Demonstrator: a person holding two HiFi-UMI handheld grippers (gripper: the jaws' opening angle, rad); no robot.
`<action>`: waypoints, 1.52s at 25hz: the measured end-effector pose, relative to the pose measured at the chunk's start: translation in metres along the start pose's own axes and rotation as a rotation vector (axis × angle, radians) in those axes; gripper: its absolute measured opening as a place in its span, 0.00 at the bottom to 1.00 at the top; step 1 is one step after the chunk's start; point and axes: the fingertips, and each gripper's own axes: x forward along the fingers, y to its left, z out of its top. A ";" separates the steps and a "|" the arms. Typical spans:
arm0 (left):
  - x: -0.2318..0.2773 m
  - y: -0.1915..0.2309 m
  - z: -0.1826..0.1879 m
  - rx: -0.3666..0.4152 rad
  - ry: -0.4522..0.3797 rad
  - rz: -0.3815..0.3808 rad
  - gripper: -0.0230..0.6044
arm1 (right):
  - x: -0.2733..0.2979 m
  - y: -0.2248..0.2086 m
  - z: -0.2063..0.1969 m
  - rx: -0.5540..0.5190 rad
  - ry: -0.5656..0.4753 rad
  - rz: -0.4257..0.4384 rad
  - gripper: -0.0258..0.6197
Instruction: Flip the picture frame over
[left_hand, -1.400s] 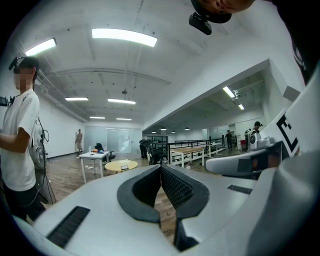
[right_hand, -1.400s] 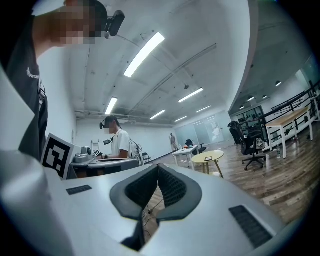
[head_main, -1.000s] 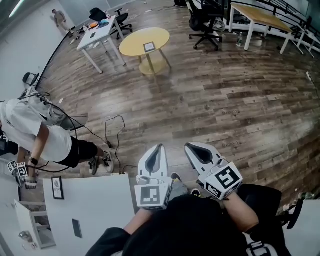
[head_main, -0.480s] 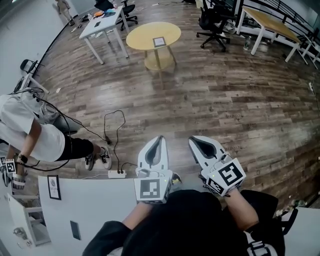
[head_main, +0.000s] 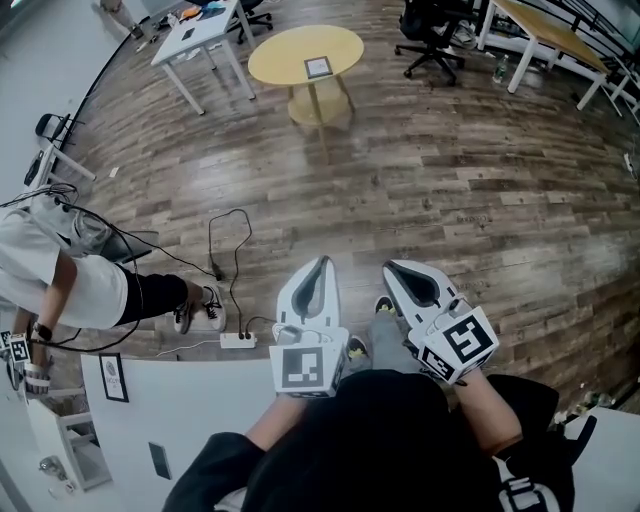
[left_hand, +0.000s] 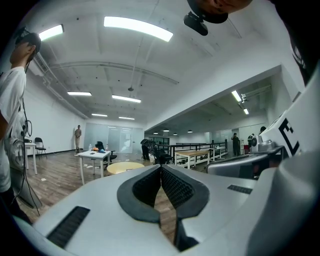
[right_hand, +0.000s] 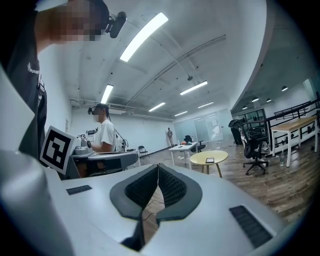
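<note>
Picture frame (head_main: 318, 67) lies flat near the middle of the round yellow table (head_main: 278, 57), with a wide stretch of wood floor (head_main: 450, 180) between that table and both grippers. Left gripper (head_main: 318, 263) and right gripper (head_main: 392, 268) are side by side, level, well short of the round table and aimed roughly toward it, each with fingers closed tip to tip and nothing between them. White table (head_main: 195, 45) just left of the round table, office chair (head_main: 430, 35) to its right, person in white shirt (head_main: 70, 285) well on the near side, off left.
</note>
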 end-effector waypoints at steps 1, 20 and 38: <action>0.008 0.002 0.001 0.002 0.001 0.003 0.07 | 0.004 -0.008 0.000 0.004 0.001 0.000 0.07; 0.192 -0.013 0.019 0.073 0.018 0.015 0.07 | 0.076 -0.176 0.037 0.026 -0.071 0.036 0.07; 0.266 0.035 0.016 0.060 0.039 0.015 0.07 | 0.147 -0.229 0.038 0.040 -0.033 0.008 0.07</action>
